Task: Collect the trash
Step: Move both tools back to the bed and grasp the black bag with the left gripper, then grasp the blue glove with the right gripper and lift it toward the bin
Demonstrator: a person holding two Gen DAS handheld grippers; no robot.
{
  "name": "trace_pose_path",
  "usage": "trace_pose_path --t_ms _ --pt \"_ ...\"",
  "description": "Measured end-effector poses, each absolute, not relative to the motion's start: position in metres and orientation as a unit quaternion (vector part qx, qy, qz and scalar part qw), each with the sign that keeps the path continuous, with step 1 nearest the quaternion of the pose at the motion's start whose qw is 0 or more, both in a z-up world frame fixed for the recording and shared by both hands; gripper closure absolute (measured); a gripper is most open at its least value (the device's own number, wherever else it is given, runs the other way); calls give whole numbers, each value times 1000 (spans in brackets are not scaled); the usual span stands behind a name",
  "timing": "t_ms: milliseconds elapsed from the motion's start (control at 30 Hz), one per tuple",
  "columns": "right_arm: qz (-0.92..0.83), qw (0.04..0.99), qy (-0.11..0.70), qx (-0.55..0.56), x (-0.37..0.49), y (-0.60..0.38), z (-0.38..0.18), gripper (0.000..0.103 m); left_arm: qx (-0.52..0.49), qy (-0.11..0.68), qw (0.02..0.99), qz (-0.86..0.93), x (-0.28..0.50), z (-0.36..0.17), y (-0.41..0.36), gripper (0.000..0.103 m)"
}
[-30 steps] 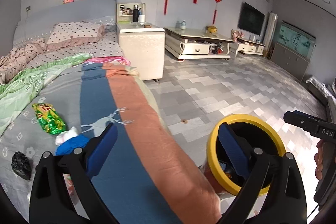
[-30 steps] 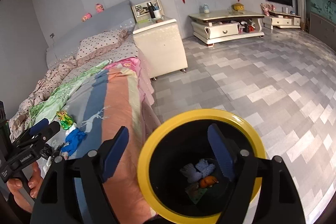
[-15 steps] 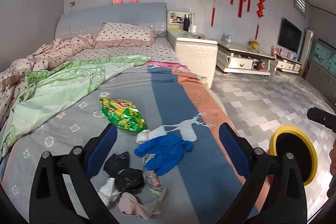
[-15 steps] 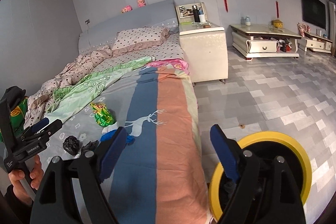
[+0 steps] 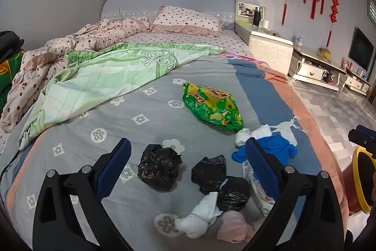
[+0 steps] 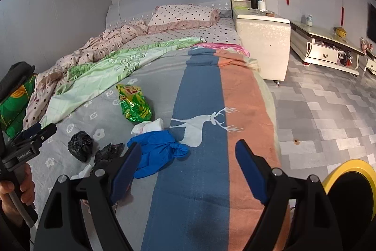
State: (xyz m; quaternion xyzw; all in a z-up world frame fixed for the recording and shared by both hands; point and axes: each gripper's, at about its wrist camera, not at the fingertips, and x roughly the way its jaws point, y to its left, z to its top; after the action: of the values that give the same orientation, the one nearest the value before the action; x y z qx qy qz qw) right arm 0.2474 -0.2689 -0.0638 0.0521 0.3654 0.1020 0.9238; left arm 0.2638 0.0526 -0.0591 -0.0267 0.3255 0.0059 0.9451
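Observation:
Trash lies on the grey bedspread (image 5: 117, 124). A green snack bag (image 5: 211, 105) lies farthest off. Nearer are white tissue (image 5: 251, 133), a blue glove (image 5: 279, 147), black plastic bags (image 5: 159, 166) (image 5: 209, 171), a printed wrapper (image 5: 260, 192), more white tissue (image 5: 199, 215) and a pink wad (image 5: 235, 227). My left gripper (image 5: 188, 161) is open and empty above the black bags. My right gripper (image 6: 188, 164) is open and empty over the bed's blue stripe, with the blue glove (image 6: 157, 149) by its left finger. The yellow-rimmed bin (image 6: 350, 192) stands on the floor to the right.
A green quilt (image 5: 105, 77) and pink spotted bedding (image 5: 70, 44) are bunched at the bed's far left. A white bedside cabinet (image 6: 263, 44) and low TV bench (image 6: 326, 46) stand on the tiled floor (image 6: 329, 109) beyond the bed.
Both grippers have swung left from the bin toward the bed. The left one now faces the trash pile; the bin has slid to the right edge of both views.

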Motion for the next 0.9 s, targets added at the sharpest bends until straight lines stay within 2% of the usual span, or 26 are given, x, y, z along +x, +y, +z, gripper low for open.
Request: trace_pose_path --t_ms 233,533,633,667,733,767,800,833,867,900 --pt "116 906 407 -2 293 -220 -122 25 -41 355 933 35 286 -105 85 10" --pt "120 888 444 -23 334 -189 -167 25 -60 391 918 24 313 -152 92 10" --pt "124 882 455 -20 339 -183 -177 36 -49 395 917 15 318 -160 82 10" --pt "124 880 458 -21 341 -182 -180 43 -46 396 917 11 320 -162 79 12" --pt "124 879 460 -18 342 -182 -182 48 -38 401 915 4 323 -166 73 29" --pt "125 879 460 -14 342 -184 -183 54 -34 402 915 3 324 -168 72 32" --pt "126 879 459 -12 342 -184 -183 63 -29 402 915 1 325 -170 70 45" --pt "129 879 459 -11 341 -184 -182 68 -26 403 915 -1 325 -171 69 60" --pt "134 878 459 -11 341 -184 -182 78 -25 404 914 -4 325 -172 68 66" --pt "139 876 461 -11 341 -183 -183 81 -24 404 915 -5 325 -172 68 71"
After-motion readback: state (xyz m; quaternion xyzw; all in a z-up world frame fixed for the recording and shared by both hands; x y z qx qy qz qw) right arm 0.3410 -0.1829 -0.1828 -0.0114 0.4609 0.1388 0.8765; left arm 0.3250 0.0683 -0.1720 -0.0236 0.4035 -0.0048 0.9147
